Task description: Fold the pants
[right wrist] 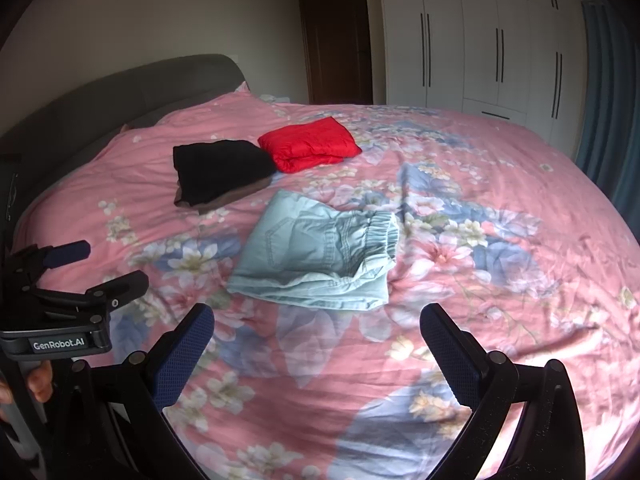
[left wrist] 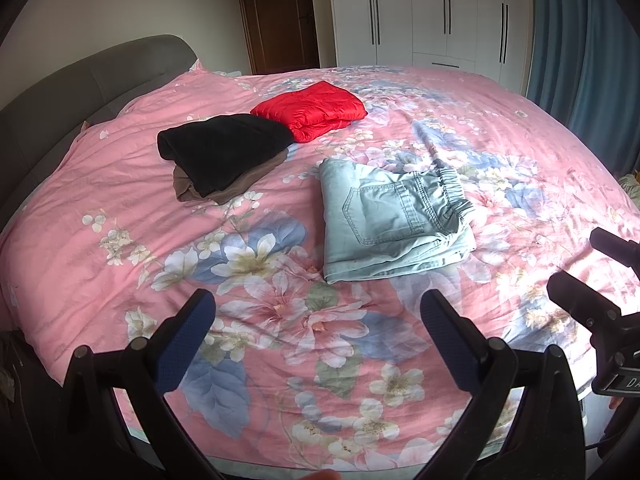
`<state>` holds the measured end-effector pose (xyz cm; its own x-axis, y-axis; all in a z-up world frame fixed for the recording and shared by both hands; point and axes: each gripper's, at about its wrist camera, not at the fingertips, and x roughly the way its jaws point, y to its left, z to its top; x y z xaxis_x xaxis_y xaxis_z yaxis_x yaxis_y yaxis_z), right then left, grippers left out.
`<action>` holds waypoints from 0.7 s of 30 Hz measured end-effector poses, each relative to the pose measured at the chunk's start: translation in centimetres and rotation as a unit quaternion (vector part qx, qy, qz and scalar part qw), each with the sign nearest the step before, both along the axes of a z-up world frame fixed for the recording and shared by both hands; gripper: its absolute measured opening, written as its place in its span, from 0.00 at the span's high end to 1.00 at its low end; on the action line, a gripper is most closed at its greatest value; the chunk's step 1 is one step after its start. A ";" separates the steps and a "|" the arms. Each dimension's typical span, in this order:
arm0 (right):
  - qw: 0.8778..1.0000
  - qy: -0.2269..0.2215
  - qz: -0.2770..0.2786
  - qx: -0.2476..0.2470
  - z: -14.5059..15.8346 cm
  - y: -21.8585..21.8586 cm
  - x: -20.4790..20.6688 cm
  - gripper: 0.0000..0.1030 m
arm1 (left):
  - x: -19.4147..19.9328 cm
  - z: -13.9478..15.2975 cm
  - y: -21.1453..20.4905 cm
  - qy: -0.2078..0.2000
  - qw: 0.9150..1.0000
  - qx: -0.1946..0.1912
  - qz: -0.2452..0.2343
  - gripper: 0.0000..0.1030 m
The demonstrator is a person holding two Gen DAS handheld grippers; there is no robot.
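Soft daylight across the bed (left wrist: 120,208), brightest in blown-out patches near the lower right edge. Heavy fisheye bending, dark vignette in every corner. Faint shadows beneath the folded pants (right wrist: 316,256); right wrist view slightly motion-blurred, left wrist view sharper. Far wardrobe (left wrist: 432,12) evenly lit, no glare.

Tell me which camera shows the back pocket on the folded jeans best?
The left wrist view: the pocket on the jeans lies flat and sharp, its stitching clear. In the right wrist view the pocket is blurred and seen more edge-on, so only its faint outline shows.
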<state>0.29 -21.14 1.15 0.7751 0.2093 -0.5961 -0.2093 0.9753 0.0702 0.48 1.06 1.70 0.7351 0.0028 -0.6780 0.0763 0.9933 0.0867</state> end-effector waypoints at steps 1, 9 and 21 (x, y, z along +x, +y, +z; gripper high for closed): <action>1.000 0.000 0.000 0.000 0.0 0.0 0.1 0.01 | 0.0 0.0 0.0 0.000 1.000 0.000 0.000 0.00; 1.000 0.000 0.000 0.000 -0.1 -0.1 0.0 0.01 | 0.0 0.0 -0.1 0.000 1.000 0.001 0.001 0.01; 1.000 0.001 0.002 0.000 0.0 0.0 0.0 0.01 | 0.0 -0.1 -0.3 0.000 1.000 0.002 0.002 0.00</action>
